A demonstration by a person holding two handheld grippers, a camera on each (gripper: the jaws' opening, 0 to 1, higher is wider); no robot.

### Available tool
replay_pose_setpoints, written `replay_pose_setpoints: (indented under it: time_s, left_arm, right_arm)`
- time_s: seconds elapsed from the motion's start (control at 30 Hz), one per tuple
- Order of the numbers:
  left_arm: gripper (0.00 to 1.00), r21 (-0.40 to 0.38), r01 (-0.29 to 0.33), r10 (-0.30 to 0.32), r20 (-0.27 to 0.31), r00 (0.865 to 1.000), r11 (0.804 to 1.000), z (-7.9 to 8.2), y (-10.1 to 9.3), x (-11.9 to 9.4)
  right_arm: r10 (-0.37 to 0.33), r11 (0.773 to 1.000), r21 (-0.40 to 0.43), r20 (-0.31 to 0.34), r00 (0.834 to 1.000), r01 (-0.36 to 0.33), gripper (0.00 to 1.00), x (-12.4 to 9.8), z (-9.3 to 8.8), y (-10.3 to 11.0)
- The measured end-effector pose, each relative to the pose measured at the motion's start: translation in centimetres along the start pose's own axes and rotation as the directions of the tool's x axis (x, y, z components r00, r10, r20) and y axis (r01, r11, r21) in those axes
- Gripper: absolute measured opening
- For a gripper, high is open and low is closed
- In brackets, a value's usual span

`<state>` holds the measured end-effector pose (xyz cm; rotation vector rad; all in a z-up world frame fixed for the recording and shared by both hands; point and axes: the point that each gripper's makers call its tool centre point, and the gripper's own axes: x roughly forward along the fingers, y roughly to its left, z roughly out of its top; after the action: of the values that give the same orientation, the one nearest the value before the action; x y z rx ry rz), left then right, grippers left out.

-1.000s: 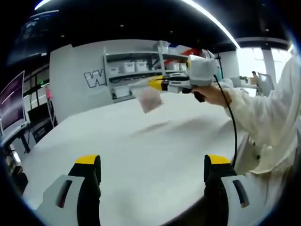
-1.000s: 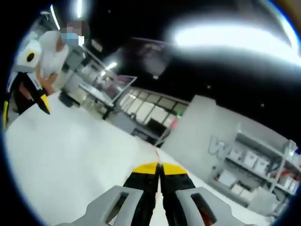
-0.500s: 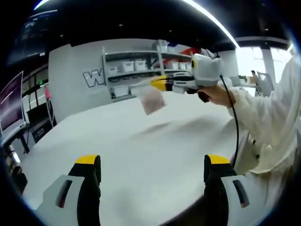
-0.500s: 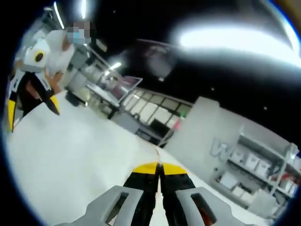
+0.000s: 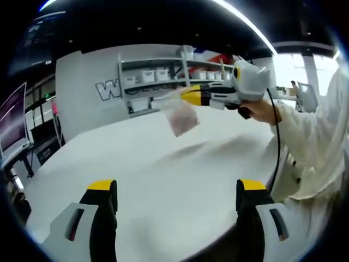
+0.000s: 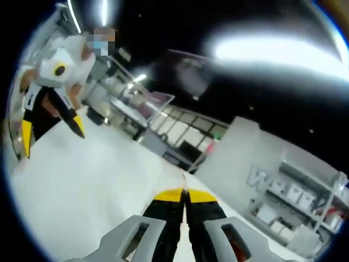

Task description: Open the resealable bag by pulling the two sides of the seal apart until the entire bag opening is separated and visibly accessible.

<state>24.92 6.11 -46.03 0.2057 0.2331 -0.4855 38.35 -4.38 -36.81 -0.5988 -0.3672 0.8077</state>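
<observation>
The right gripper (image 5: 188,96) pinches the resealable bag (image 5: 181,116) by its top edge, dangling above the white table's (image 5: 163,180) far side. The left gripper (image 5: 175,202) hovers near the table's close edge, jaws spread wide, holding nothing.

In the right gripper view the right gripper (image 6: 184,197) rises from the bottom with its yellow-tipped jaws pressed together, pinching a thin, pale edge of the resealable bag (image 6: 184,183) that pokes just past the tips. A white surface (image 6: 92,180) spreads below. At far left the left gripper (image 6: 52,123) hangs with its jaws spread apart. Shelves with white bins (image 6: 297,202) stand at right
</observation>
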Motion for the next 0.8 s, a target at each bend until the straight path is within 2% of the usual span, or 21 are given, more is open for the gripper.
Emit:
replay_pose_setpoints:
  time_s: [0.5, 0.8]
  left_arm:
    - [0.89, -0.005, 0.005, -0.005, 0.001, 1.0, 1.0, -0.1, -0.2, 0.2]
    - [0.89, -0.004, 0.003, -0.003, -0.003, 1.0, 1.0, -0.3, -0.2, 0.2]
  right_arm:
    - [0.034, 0.999, 0.001, 0.007, 0.999, -0.034, 0.0, -2.8, 0.4, 2.5]
    - [0.04, 0.999, -0.005, -0.018, 0.999, -0.04, 0.0, -4.1, -0.2, 3.3]
